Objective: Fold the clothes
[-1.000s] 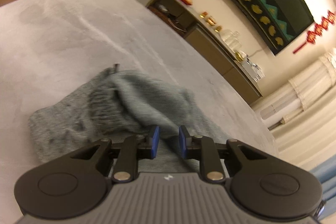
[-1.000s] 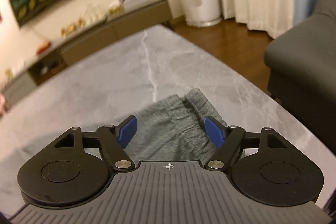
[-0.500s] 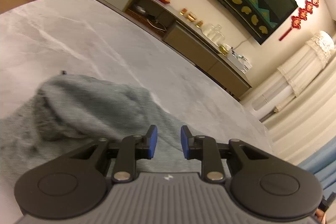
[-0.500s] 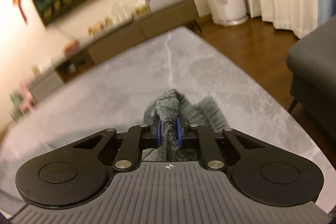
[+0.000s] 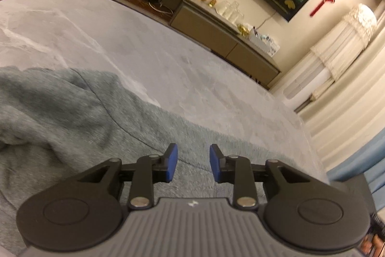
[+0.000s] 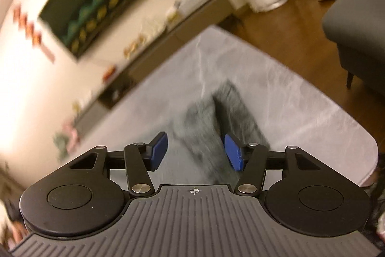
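Observation:
A grey knit garment (image 5: 72,117) lies rumpled on the grey marble table (image 5: 144,45), filling the lower left of the left wrist view. My left gripper (image 5: 193,164) hovers just over its near part, jaws a little apart and empty. In the right wrist view the same garment (image 6: 216,122) shows blurred, lying near the table's right corner. My right gripper (image 6: 196,152) is open and empty above it, and the cloth runs between and below the blue pads (image 6: 232,155).
The table edge (image 6: 349,127) curves close on the right, with wood floor and a dark sofa (image 6: 356,23) beyond. A long low cabinet (image 5: 204,23) with small ornaments lines the far wall. Curtains (image 5: 349,88) hang at the right.
My right gripper, shut on a fold of the garment half a second ago, has opened and let it go; the view swung left. My left gripper moved right along the cloth and stayed slightly open.

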`<action>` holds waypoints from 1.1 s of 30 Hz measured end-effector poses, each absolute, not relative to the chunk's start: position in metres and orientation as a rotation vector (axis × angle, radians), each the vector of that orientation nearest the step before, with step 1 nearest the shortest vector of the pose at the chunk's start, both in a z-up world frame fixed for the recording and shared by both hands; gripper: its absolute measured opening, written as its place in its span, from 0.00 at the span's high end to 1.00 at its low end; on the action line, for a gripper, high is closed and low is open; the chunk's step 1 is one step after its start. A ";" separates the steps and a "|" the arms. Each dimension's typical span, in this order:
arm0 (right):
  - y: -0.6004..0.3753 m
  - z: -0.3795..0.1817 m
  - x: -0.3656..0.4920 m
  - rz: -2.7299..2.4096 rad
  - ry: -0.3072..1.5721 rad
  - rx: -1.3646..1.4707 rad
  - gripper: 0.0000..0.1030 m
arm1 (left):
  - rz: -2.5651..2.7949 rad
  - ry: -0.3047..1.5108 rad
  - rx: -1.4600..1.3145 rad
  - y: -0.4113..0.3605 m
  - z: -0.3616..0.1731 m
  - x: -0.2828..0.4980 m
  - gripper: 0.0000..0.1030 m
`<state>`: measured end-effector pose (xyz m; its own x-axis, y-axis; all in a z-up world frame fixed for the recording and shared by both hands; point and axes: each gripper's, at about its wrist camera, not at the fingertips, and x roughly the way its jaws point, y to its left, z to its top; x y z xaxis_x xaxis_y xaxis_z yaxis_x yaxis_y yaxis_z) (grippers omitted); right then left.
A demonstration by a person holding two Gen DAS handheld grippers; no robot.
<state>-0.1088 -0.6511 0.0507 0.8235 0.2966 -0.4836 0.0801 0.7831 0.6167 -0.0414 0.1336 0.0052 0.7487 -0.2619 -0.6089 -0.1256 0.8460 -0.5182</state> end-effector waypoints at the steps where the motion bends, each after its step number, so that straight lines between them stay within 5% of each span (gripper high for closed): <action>1: -0.651 0.051 -0.101 0.103 0.600 0.658 0.47 | -0.081 0.736 -0.562 0.131 0.003 -0.041 0.72; 6: -0.637 0.031 -0.043 0.029 0.701 0.521 0.49 | -0.100 0.751 -0.516 0.115 0.001 -0.034 0.71; 7: -0.629 0.023 -0.031 0.028 0.736 0.487 0.55 | -0.102 0.753 -0.506 0.112 0.000 -0.033 0.71; 8: -0.622 0.019 -0.023 0.035 0.759 0.448 0.89 | -0.104 0.755 -0.496 0.109 0.000 -0.032 0.71; 9: -0.613 0.023 -0.020 0.024 0.739 0.389 0.98 | -0.106 0.756 -0.487 0.106 -0.001 -0.031 0.71; 13: -0.587 0.059 -0.014 -0.034 0.583 0.211 1.00 | -0.124 0.764 -0.462 0.099 -0.003 -0.030 0.71; 17: -0.579 0.048 0.014 -0.149 0.623 0.106 0.97 | -0.123 0.790 -0.431 0.096 -0.009 -0.032 0.71; 21: -0.587 0.025 0.026 -0.198 0.692 0.128 0.62 | -0.121 0.784 -0.424 0.102 -0.008 -0.038 0.71; 24: -0.606 0.041 -0.018 -0.190 0.613 0.314 0.49 | -0.130 0.765 -0.431 0.108 -0.003 -0.045 0.70; 33: -0.626 0.022 -0.108 -0.065 0.622 0.740 0.47 | -0.187 0.764 -0.405 0.093 0.001 -0.046 0.68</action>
